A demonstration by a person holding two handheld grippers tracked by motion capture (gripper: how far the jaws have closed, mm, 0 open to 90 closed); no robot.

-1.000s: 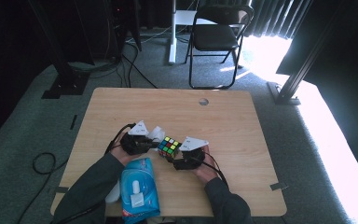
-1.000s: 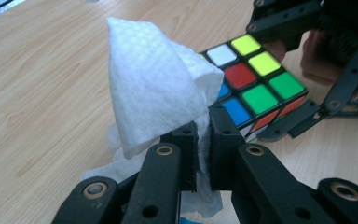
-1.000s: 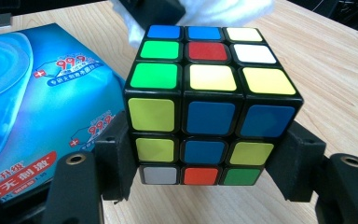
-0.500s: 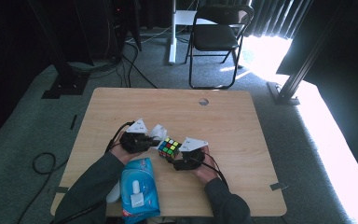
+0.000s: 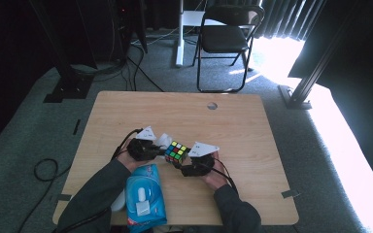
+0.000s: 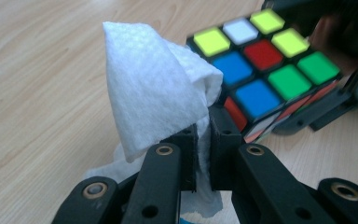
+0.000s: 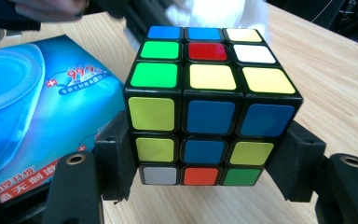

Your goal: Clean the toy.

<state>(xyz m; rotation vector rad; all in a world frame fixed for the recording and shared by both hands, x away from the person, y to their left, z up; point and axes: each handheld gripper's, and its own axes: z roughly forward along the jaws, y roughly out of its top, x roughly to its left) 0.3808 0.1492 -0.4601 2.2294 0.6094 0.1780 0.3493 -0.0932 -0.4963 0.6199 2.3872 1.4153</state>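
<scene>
A scrambled puzzle cube (image 5: 177, 151) (image 7: 205, 100) (image 6: 265, 65) is held just above the table's front middle. My right gripper (image 5: 188, 164) (image 7: 205, 156) is shut on it, one jaw on each side. My left gripper (image 5: 161, 151) (image 6: 204, 140) is shut on a white wet wipe (image 6: 156, 88) (image 5: 163, 141), which stands up in a fold and touches the cube's left side. In the right gripper view the wipe (image 7: 214, 11) shows behind the cube.
A blue pack of wet wipes (image 5: 143, 194) (image 7: 37, 107) lies at the front edge between the forearms. The wooden table (image 5: 184, 111) has a cable hole (image 5: 212, 105) near its far edge. A folding chair (image 5: 226, 34) stands beyond the table.
The cube and both grippers stay in about the same place. No clear movement shows between the frames.
</scene>
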